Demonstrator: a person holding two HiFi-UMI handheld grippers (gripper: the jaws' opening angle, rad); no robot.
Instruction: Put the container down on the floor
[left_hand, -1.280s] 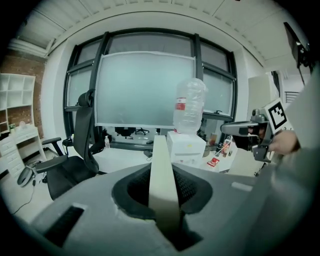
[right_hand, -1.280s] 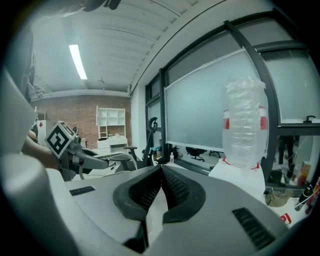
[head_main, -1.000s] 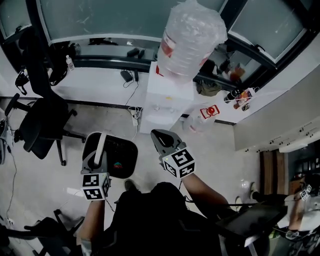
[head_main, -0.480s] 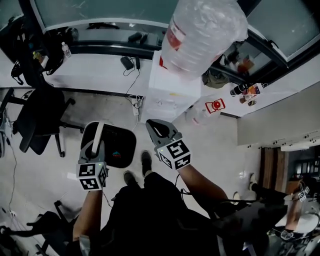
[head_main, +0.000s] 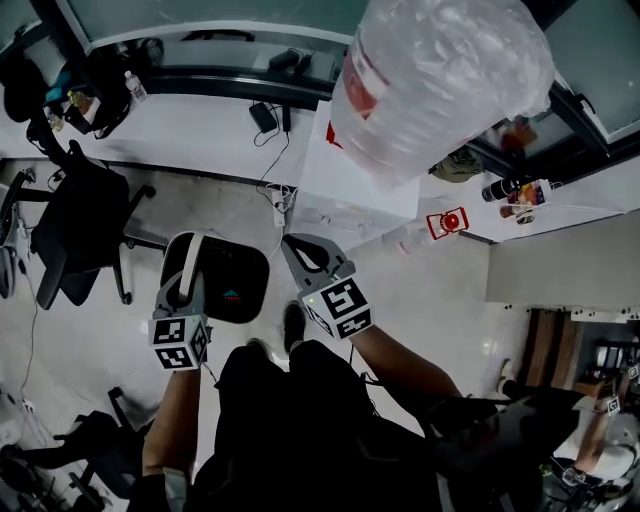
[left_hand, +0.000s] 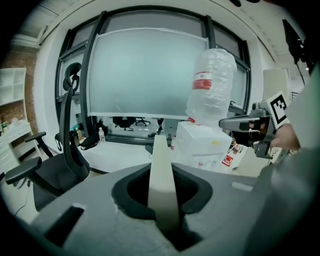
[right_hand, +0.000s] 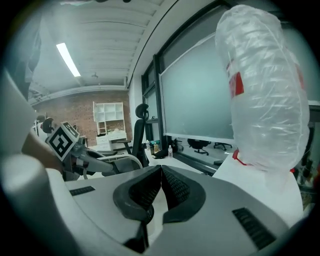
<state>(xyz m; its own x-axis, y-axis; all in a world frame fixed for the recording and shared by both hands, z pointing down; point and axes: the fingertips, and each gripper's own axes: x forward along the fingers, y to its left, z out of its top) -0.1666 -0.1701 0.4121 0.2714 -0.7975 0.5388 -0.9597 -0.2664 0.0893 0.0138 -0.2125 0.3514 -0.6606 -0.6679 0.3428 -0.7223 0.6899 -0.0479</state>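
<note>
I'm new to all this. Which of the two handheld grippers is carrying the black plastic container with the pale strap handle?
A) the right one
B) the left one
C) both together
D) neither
B: the left gripper has its jaws clamped on the pale strap handle of the black plastic container, while the right gripper has its jaws shut together with nothing between them.

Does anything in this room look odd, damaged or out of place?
Yes. The big water bottle standing upside down on the white dispenser looks crumpled. Its clear walls are wrinkled and dented all over instead of smooth, as if it had partly caved in.
</note>
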